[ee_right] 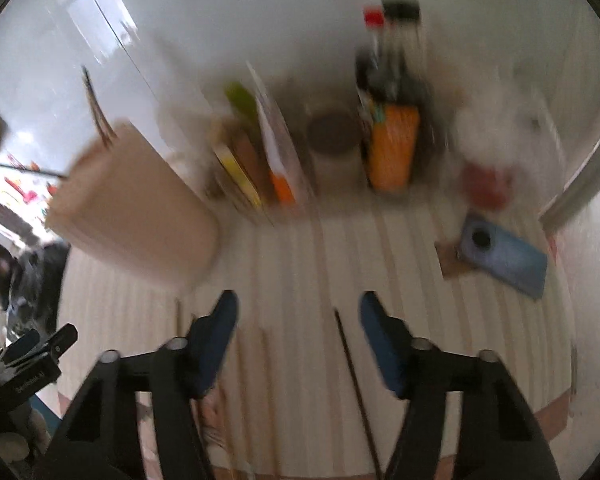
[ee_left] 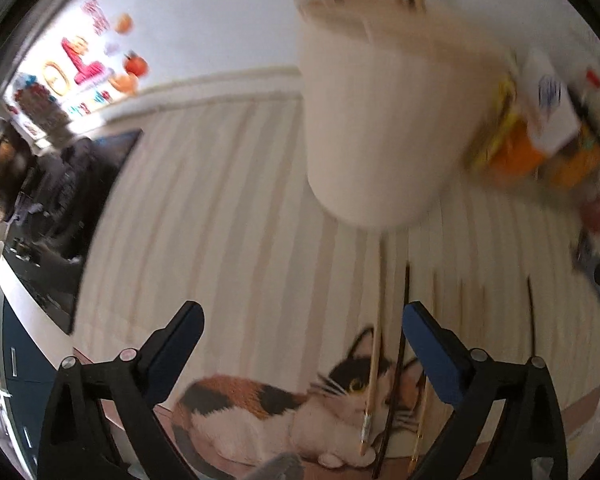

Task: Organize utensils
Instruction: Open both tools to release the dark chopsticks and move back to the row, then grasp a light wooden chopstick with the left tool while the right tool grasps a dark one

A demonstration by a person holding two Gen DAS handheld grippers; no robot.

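Your left gripper [ee_left: 304,344] stands wide and empty; the right gripper [ee_right: 298,332] gapes too, holding nothing. Between the right jaws, toward 5 o'clock, lies a dark chopstick [ee_right: 354,376], its long axis running 12 to 6. Under your left, the pale chopstick [ee_left: 374,360] and a dark one [ee_left: 398,364] run likewise. The cup [ee_left: 380,112] sits at 12 to 1 o'clock. Blur hides the stick tips; lower ends are cut off.

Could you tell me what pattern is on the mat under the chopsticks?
Cream-and-beige stripes with a calico cat; the mat shows best in the left wrist view.
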